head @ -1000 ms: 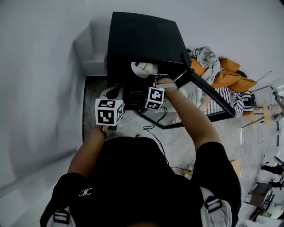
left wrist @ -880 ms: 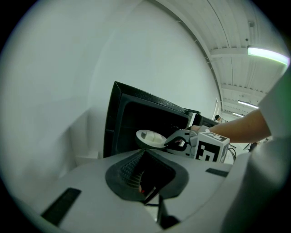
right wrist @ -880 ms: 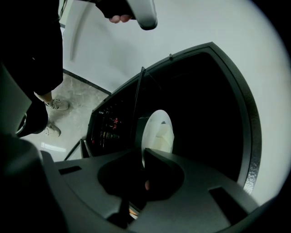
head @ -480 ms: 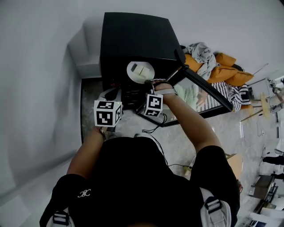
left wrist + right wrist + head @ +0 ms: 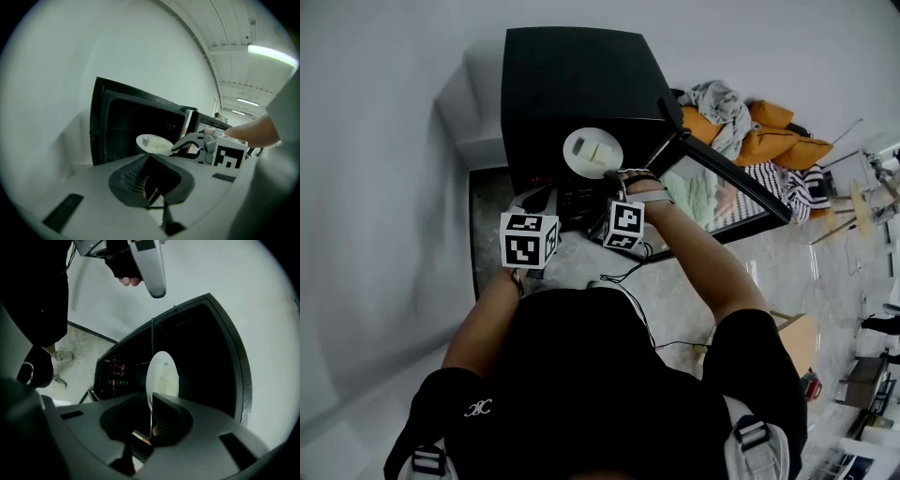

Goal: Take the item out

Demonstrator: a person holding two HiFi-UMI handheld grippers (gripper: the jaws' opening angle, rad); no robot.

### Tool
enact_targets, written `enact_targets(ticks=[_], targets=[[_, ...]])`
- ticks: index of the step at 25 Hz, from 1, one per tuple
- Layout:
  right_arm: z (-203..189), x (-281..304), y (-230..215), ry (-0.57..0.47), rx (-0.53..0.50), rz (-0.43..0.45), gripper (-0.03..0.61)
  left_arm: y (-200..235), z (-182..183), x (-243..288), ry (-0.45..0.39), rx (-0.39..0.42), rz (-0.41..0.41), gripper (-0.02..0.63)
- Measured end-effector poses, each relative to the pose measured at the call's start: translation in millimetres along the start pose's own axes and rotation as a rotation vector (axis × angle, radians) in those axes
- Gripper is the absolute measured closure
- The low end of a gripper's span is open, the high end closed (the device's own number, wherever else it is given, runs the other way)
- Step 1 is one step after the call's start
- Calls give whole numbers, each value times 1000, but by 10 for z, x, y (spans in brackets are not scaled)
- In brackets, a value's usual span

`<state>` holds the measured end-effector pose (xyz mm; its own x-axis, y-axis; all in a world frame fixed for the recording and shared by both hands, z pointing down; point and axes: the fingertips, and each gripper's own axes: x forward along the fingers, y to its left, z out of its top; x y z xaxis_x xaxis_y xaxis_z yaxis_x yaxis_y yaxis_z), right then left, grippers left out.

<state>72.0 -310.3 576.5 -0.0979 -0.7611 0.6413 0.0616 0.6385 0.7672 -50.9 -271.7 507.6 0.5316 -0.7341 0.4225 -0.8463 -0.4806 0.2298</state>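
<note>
A white plate (image 5: pixel 592 153) bearing pale food pieces hangs level in front of the black microwave oven (image 5: pixel 572 75), just outside its dark opening. My right gripper (image 5: pixel 615 180) is shut on the plate's near rim. In the right gripper view the plate (image 5: pixel 162 378) appears edge-on between the closed jaws of my right gripper (image 5: pixel 151 420). My left gripper (image 5: pixel 534 199) hovers lower left of the plate, apart from it, jaws together and empty. The left gripper view shows the plate (image 5: pixel 154 143) with the right gripper (image 5: pixel 186 143) clamped on it.
The oven door (image 5: pixel 722 178) stands swung open to the right. The control panel (image 5: pixel 115 373) glows with red lights. A white wall lies behind and left. Orange and grey clothes (image 5: pixel 750 127) are piled at the right, and a cable (image 5: pixel 628 272) trails on the floor.
The plate has come out of the oven's opening and now shows whole in front of it, still held by the right gripper. The left gripper has barely moved.
</note>
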Motion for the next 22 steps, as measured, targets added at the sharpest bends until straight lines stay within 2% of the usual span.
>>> enact_targets(ticks=[3,6,9,11,15,17,19,22], targets=[[5,-49,0,-20,78,23,484,-4,-10,10,1,5,-2,614],[-61,-150,-60,-27,183,-11,482,6,13,-6,-4,6,1,613],[-150,-313,-102,-58,415,-55,482,23,30,-27,-8,9,4,613],[-180,-384,-75,-93,682,-25,482,57,34,-29,-7,7,7,613],[-113,-380,22,-243,1437,196,482,85,36,-24,-5,0,6,614],[-97,-362,-22,-336,1776,268,482,70,33,-16,-4,3,2,612],[-121,-335,-111,-425,2027,289,482,52,22,-11,-2,6,-2,614],[-149,-280,-201,-521,2295,321,482,47,-5,-28,2,7,-4,613]])
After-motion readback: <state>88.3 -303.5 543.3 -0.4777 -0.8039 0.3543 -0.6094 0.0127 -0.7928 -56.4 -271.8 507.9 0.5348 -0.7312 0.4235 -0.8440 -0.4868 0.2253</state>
